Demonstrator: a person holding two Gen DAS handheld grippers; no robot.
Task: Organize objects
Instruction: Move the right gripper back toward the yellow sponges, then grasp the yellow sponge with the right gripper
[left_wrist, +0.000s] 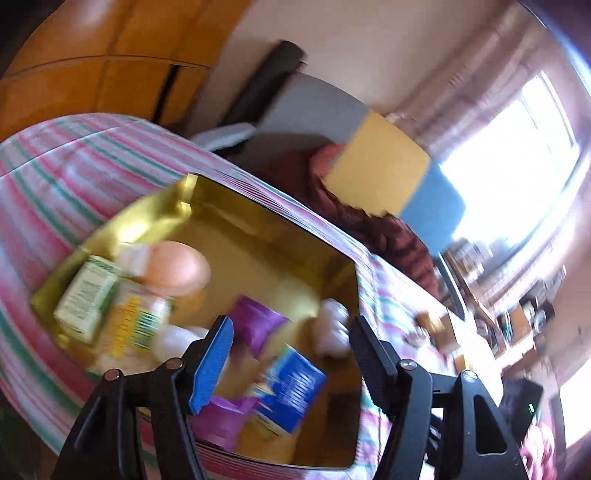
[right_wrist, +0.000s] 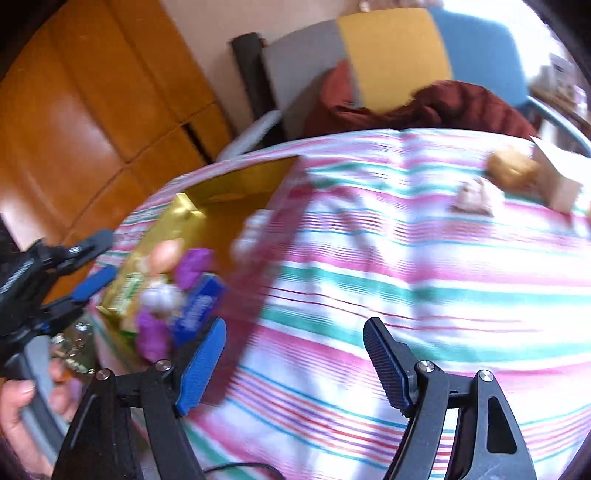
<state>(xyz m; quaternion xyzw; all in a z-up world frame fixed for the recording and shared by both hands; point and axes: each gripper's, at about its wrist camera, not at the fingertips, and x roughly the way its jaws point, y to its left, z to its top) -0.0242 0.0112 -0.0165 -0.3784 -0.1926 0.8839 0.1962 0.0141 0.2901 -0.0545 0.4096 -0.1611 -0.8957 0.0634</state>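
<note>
A gold box (left_wrist: 258, 221) sits on the striped tablecloth (left_wrist: 74, 162). It holds a green-and-white carton (left_wrist: 86, 295), an orange egg-shaped thing (left_wrist: 177, 267), a yellow packet (left_wrist: 136, 321), purple packets (left_wrist: 258, 325), a blue packet (left_wrist: 288, 391) and white round things (left_wrist: 332, 328). My left gripper (left_wrist: 291, 354) hangs open and empty just above the box. My right gripper (right_wrist: 295, 358) is open and empty over the cloth (right_wrist: 406, 277), right of the gold box (right_wrist: 221, 195). The left gripper (right_wrist: 92, 258) shows at the left of the right wrist view. Both views are blurred.
On the cloth's far right lie a brown lump (right_wrist: 511, 170), a pale crumpled piece (right_wrist: 474, 199) and a small pale box (right_wrist: 561, 177). Behind the table stand a chair with a dark red cloth (right_wrist: 443, 103), a yellow board (right_wrist: 395, 55) and wooden cabinets (right_wrist: 92, 92).
</note>
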